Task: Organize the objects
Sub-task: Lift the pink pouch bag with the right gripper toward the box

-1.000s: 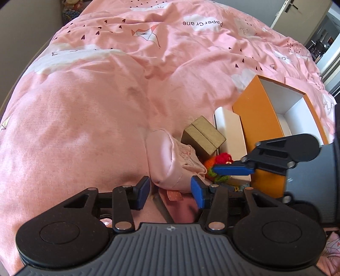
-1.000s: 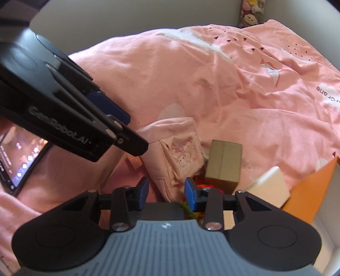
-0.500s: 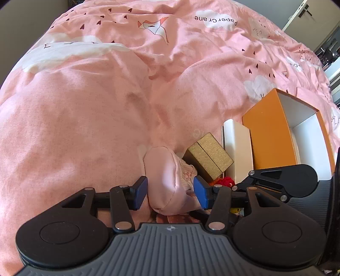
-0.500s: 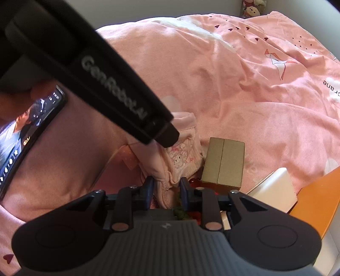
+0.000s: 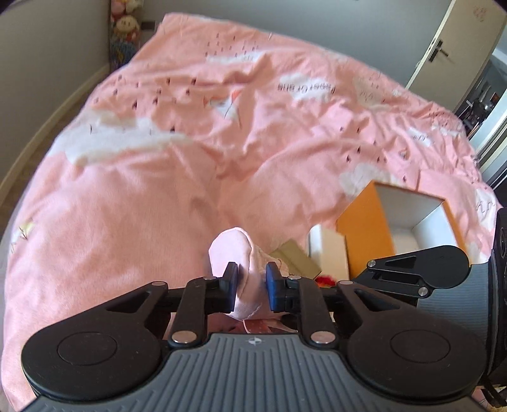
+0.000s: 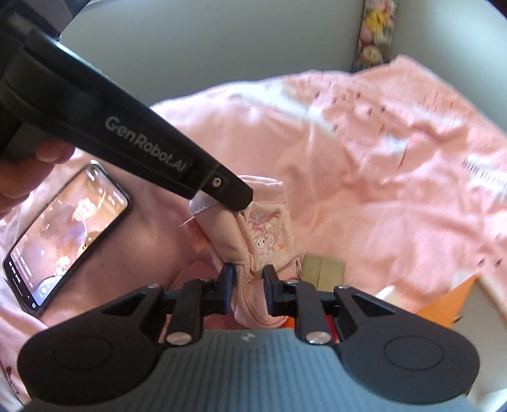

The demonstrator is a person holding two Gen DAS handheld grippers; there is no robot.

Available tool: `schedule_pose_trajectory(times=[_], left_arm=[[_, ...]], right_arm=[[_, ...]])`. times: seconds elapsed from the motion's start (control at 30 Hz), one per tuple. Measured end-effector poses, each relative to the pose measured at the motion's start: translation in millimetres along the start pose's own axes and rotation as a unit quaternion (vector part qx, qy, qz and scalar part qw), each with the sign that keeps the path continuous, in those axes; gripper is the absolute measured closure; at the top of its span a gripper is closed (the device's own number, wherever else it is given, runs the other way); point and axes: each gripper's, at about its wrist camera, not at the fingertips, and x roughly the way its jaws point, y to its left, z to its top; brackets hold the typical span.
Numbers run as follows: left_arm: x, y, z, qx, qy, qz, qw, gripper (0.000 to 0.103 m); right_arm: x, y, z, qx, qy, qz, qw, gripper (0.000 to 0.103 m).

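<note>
A soft pink pouch [image 5: 233, 252] with a cartoon print [image 6: 269, 231] hangs off the pink bedspread [image 5: 158, 190], gripped from both ends. My left gripper [image 5: 252, 283] has its jaws closing, and its blue pads pinch the pouch's fabric. My right gripper [image 6: 247, 285] is shut on the pouch's lower edge. In the right wrist view, the left gripper's finger [image 6: 221, 187] covers the pouch's top. A khaki box [image 5: 294, 256] lies just behind the pouch, partly hidden.
An open orange box [image 5: 364, 228] with a white inside stands at right, a white box [image 5: 326, 250] against it. A red knitted toy [image 5: 324, 280] peeks out below. A lit phone [image 6: 66, 234] lies at left, near a person's hand [image 6: 19, 177]. Plush toys [image 5: 126, 22] sit in the far corner.
Both grippers have closed on the pink pouch and risen with it. The pouch has come up off the bedspread, and more of the bed and room shows.
</note>
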Motion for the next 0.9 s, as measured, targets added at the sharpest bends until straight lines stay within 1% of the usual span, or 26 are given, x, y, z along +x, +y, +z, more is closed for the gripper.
schedule_pose_trajectory(times=[0.07,0.17,0.23,0.3,0.33,0.4,0.47,0.57,0.67,0.73,0.77,0.8,0.87,0.9], left_arm=[[-8.4,-7.3,1.8,-0.002,-0.019,-0.013,0.9997,0.084],[-8.2,-19.1,0.6,-0.006,-0.031,-0.022,0.9993,0.084],[5.2,-24.7,-6.1,-0.023,-0.019,-0.031,0.9991,0.085],[22.0,-28.4,-18.4,-0.043,-0.01,-0.04,0.9982,0.091],[30.2,-30.1,-25.1,-0.052,-0.005,-0.043,0.9977,0.091],[41.8,-33.7,-37.4,-0.063,0.002,-0.044,0.997,0.091],[47.0,-35.4,-47.1,-0.07,0.006,-0.045,0.9965,0.092],[52.5,-35.3,-56.4,-0.082,0.032,-0.064,0.9941,0.092],[53.9,-33.6,-61.9,-0.093,0.051,-0.08,0.9912,0.092],[55.4,-28.8,-64.4,-0.118,0.07,-0.102,0.9853,0.092],[55.6,-26.5,-65.6,-0.128,0.077,-0.108,0.9828,0.092],[54.5,-25.2,-68.0,-0.14,0.078,-0.108,0.9812,0.092],[49.5,-28.9,-72.4,-0.139,0.069,-0.096,0.9833,0.092],[47.1,-32.8,-74.7,-0.135,0.065,-0.097,0.984,0.092]], right_arm=[[-12.1,-2.0,1.2,-0.019,-0.009,-0.029,0.999,0.081],[-23.6,-12.3,-3.6,-0.022,-0.006,-0.043,0.999,0.079],[-18.1,-19.2,-10.4,-0.022,0.014,-0.057,0.998,0.077],[-7.1,-27.6,-21.8,-0.02,0.038,-0.077,0.996,0.075],[1.8,-34.5,-22.6,-0.011,0.054,-0.079,0.995,0.073],[8.5,-42.4,-28.8,0.017,0.078,-0.068,0.994,0.073],[7.5,-39.1,-40.3,0.032,0.093,-0.061,0.993,0.073],[5.6,-27.3,-53.3,0.003,0.112,-0.083,0.99,0.073],[3.7,-19.4,-58.5,-0.035,0.123,-0.1,0.987,0.073],[1.3,-18.1,-57.3,-0.049,0.129,-0.112,0.984,0.072],[-3.6,-18.8,-58.5,-0.047,0.131,-0.115,0.984,0.072],[-10.6,-20.2,-57.9,-0.04,0.127,-0.11,0.985,0.071],[-22.7,-26.7,-54.4,-0.013,0.116,-0.095,0.989,0.068],[-28.1,-30.2,-51.6,0.004,0.11,-0.092,0.99,0.067]])
